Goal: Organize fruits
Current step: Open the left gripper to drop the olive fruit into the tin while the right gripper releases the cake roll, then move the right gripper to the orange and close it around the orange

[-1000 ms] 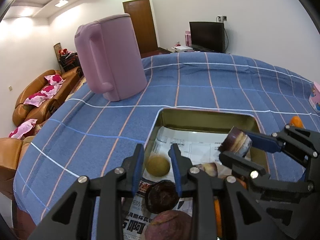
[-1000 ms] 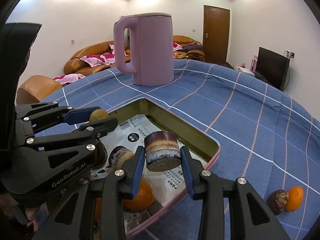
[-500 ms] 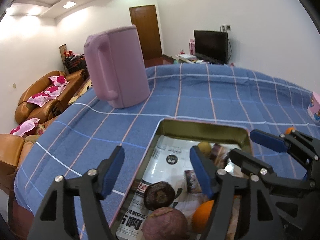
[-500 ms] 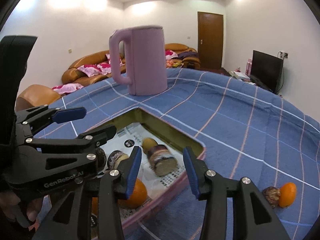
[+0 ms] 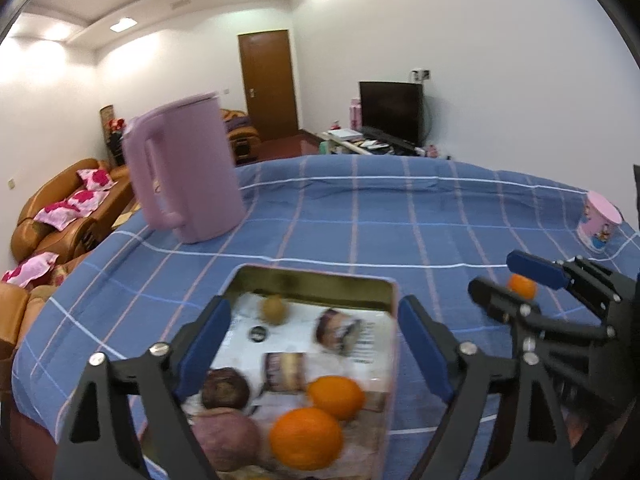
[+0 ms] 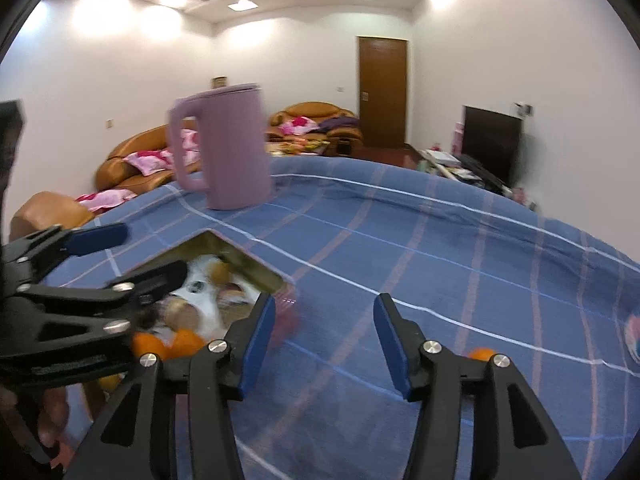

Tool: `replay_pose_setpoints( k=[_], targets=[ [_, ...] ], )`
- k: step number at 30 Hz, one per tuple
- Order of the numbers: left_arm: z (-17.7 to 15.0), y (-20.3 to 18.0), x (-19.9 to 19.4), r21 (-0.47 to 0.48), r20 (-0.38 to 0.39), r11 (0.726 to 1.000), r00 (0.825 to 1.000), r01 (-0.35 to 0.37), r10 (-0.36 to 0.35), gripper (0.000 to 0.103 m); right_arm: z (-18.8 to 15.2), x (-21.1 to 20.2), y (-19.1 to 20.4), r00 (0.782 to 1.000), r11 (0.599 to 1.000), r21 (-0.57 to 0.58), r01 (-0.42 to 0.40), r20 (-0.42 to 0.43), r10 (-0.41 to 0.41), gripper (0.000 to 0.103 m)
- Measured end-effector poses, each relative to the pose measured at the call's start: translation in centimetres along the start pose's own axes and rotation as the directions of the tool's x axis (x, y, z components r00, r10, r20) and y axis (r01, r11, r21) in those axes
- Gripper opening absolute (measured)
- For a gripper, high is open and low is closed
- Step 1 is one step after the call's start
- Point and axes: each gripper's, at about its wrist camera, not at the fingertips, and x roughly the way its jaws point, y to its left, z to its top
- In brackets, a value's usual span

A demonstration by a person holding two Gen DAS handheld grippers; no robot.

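A paper-lined tin tray [image 5: 312,276] holds a small yellow-brown fruit [image 5: 273,309], two cut purple pieces [image 5: 338,328], a dark round fruit [image 5: 225,388], a purple tuber [image 5: 226,438] and two oranges [image 5: 306,442]. My left gripper [image 5: 314,344] hovers over the tray, jaws opening wide, nothing between them. My right gripper [image 6: 326,344] is over bare cloth right of the tray [image 6: 256,264], jaws opening, empty. A loose orange [image 6: 480,354] lies on the cloth to its right. In the left wrist view that orange [image 5: 520,286] shows behind the right gripper [image 5: 516,284].
A tall pink kettle [image 5: 184,172] stands on the blue checked tablecloth [image 5: 360,220] behind the tray. A pink printed cup [image 5: 598,224] sits at the far right. Sofas, a door and a television lie beyond the table.
The left gripper let go of the yellow-brown fruit and the right let go of a cut purple piece; both now lie in the tray. Both grippers opened and drew back, the right one off to the right.
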Motion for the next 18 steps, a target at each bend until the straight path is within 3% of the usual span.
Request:
replay_pose_setpoints(
  k=[9, 18],
  targets=[
    [0.6, -5.2, 0.7, 0.057, -0.001, 0.997, 0.999, 0.052, -0.052, 0.09, -1.0, -1.0, -7.7, 0.984, 0.975, 0.13, 0.178, -0.052, -0.173, 0.053],
    [0.5, -6.9, 2.6, 0.062, -0.037, 0.997, 0.998, 0.046, -0.043, 0.09, -1.8, 0.5, -9.8, 0.984, 0.97, 0.182, 0.161, -0.109, -0.143, 0.053]
  ],
)
